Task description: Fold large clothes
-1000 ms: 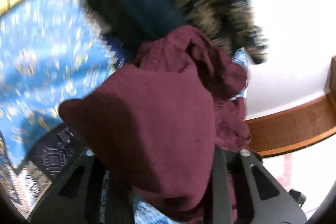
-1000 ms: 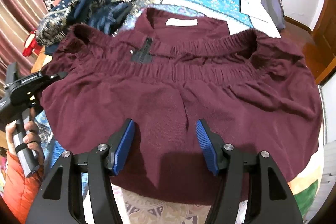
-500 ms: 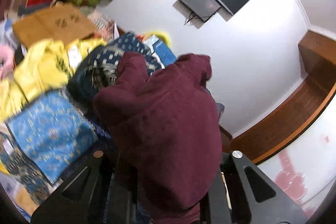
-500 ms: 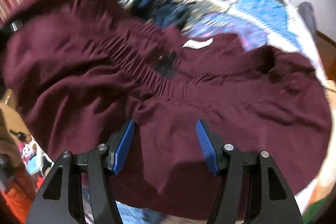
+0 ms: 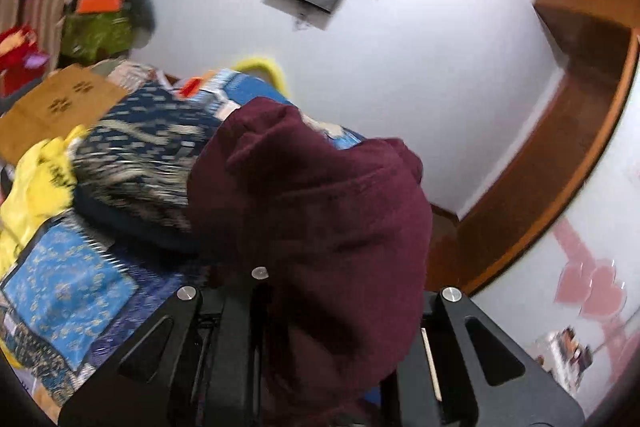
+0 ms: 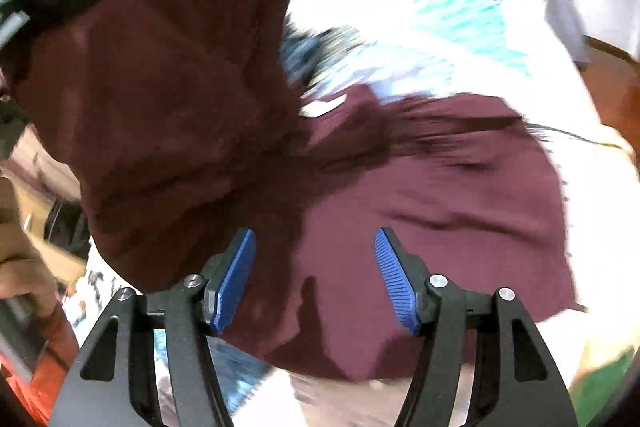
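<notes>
Left tongs are clamped on a bunched edge of the maroon garment, lifted high so that side can swing over. My right tongs sit apart, blue pads empty, just above the cloth lying flat on the bed. Beyond the left tongs, a pile of clothes waits.

No readable text in either view. White sewn-in label on maroon garment, ahead of the right tongs: blurred, blank-looking. Dark marks on yellow cloth, left of the left tongs: illegible.
</notes>
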### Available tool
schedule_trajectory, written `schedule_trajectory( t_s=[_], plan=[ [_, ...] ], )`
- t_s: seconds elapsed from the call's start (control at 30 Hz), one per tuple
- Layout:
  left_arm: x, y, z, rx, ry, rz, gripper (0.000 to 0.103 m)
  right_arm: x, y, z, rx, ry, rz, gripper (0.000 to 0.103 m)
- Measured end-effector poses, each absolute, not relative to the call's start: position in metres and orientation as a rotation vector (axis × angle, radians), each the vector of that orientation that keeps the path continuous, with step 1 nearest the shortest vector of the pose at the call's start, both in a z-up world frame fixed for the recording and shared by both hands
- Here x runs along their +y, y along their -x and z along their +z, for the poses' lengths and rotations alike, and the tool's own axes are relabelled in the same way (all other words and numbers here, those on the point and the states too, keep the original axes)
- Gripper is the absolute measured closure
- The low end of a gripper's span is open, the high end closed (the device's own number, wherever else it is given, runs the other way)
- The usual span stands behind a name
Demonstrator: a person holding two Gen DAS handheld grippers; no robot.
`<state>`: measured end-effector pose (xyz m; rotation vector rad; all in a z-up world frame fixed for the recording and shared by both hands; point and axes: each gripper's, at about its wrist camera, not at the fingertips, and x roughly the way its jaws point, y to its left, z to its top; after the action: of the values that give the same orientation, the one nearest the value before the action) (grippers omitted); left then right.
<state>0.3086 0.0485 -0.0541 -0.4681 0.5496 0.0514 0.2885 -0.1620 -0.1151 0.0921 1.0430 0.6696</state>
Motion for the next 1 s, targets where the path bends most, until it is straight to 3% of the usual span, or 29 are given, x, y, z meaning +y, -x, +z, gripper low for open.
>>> schedule_trajectory(
  t_s=[0.17, 0.47, 0.57, 0.73, 0.9, 1.0],
  plan=[
    [-0.032, -0.342, -0.075, 0.639, 0.34, -0.05, 0.09, -0.248, -0.29, -0.113, 0.994, -0.124, 0.448, 0.044],
    [-0.142, -0.362, -0.188, 1.024, 0.074, -0.23, 0.084, -0.317, -0.286, -0.132, 1.019, -0.186, 0.301, 0.044],
    [-0.152, -0.347, -0.199, 1.023, -0.002, -0.241, 0.078, -0.324, -0.282, -0.127, 0.994, -0.202, 0.304, 0.044],
    [-0.151, -0.326, -0.19, 1.042, -0.059, -0.292, 0.053, -0.324, -0.271, -0.114, 0.944, -0.229, 0.318, 0.044],
    [-0.126, -0.306, -0.163, 1.022, 0.019, -0.356, 0.047, -0.316, -0.267, -0.106, 0.919, -0.192, 0.375, 0.044],
    [-0.108, -0.294, -0.147, 0.988, 0.049, -0.343, 0.038, -0.3, -0.267, -0.098, 0.902, -0.148, 0.409, 0.044]
  ],
)
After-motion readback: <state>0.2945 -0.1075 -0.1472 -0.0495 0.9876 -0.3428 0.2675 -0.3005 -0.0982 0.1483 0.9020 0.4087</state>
